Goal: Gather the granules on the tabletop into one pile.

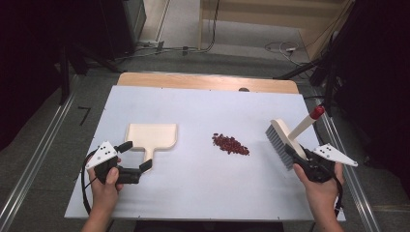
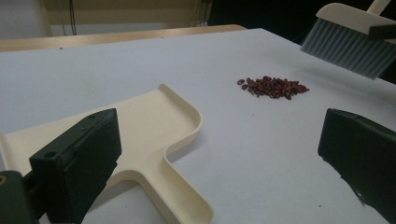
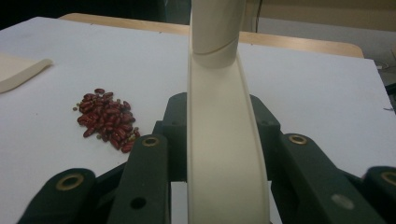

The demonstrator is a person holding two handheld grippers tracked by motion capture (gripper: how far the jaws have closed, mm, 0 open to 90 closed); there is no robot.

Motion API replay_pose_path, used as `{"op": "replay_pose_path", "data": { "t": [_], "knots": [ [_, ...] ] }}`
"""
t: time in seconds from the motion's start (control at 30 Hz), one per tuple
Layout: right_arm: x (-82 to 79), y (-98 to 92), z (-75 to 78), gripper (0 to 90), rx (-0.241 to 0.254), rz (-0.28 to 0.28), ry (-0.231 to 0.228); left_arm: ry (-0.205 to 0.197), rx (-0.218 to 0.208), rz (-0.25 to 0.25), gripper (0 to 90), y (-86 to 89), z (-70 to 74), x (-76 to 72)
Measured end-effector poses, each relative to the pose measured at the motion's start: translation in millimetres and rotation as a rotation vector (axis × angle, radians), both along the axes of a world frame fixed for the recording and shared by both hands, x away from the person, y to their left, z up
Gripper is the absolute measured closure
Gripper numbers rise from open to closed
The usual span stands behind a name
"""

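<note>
- White table (image 1: 193, 188): beans (image 1: 230, 144) piled mid-table, between both tools.
- Right gripper (image 1: 296, 155) clamps brush (image 1: 279, 137) above the table, bristles toward pile, ready to sweep.
- Left gripper (image 1: 137, 155) spread wide around dustpan (image 1: 152, 136) handle, not yet gripping.

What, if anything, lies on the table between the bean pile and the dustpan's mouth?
Nothing visible. The red beans sit in one pile on the white table, with bare surface between them and the cream dustpan. The brush, clamped in the right tool, hangs on the pile's far side from the pan.
</note>
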State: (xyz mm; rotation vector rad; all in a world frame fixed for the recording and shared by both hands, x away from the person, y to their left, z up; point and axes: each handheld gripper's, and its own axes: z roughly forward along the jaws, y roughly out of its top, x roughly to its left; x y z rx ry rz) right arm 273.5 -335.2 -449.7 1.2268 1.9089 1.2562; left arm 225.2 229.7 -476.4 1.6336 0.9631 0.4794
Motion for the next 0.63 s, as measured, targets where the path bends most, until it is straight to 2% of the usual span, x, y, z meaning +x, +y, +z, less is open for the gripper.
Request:
{"op": "replay_pose_path", "data": {
  "t": [0.17,0.3,0.63],
  "knots": [
    [-4.4,-9.7,-4.5,65.4,0.016,-0.012,0.021,-0.003,0.001,-0.003,0.0,-0.4,-0.3,-0.1],
    [-1.4,-12.8,-9.9,65.4,0.023,-0.027,0.040,-0.003,0.004,-0.006,0.0,-0.8,-0.5,0.4],
    [1.4,-12.5,-12.2,65.3,0.026,-0.027,0.046,-0.005,0.012,-0.008,0.0,-3.0,-1.2,2.1]
  ]
}}
